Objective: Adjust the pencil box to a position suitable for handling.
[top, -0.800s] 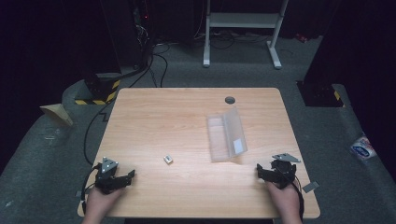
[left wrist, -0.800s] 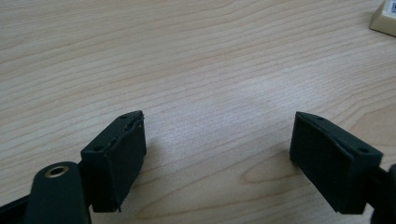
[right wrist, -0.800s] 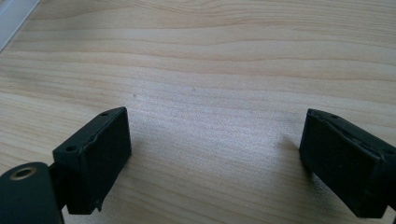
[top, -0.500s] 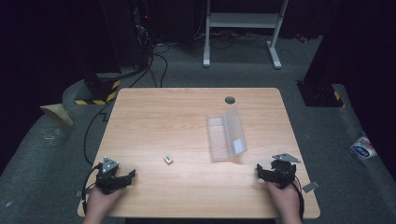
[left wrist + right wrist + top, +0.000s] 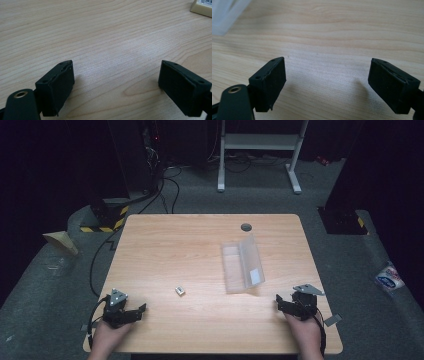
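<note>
1. The left gripper (image 5: 131, 312) is rested near the wooden table's (image 5: 200, 245) front-left corner, jaws spread wide, nothing between them.
2. The right gripper (image 5: 287, 304) is rested near the front-right corner, jaws likewise released.
3. A small eraser (image 5: 180, 291) is seen between them, near the open clear plastic case (image 5: 242, 265).

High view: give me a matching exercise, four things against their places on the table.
Things:
1. clear plastic case
2. small eraser-like block
3. left gripper
4. right gripper

Places:
A. near edge, left corner, fingers open
B. right of centre, lid open
C. near edge, right corner, fingers open
D. left of the case, lying apart from both grippers

Pairs: 1-B, 2-D, 3-A, 4-C
</note>
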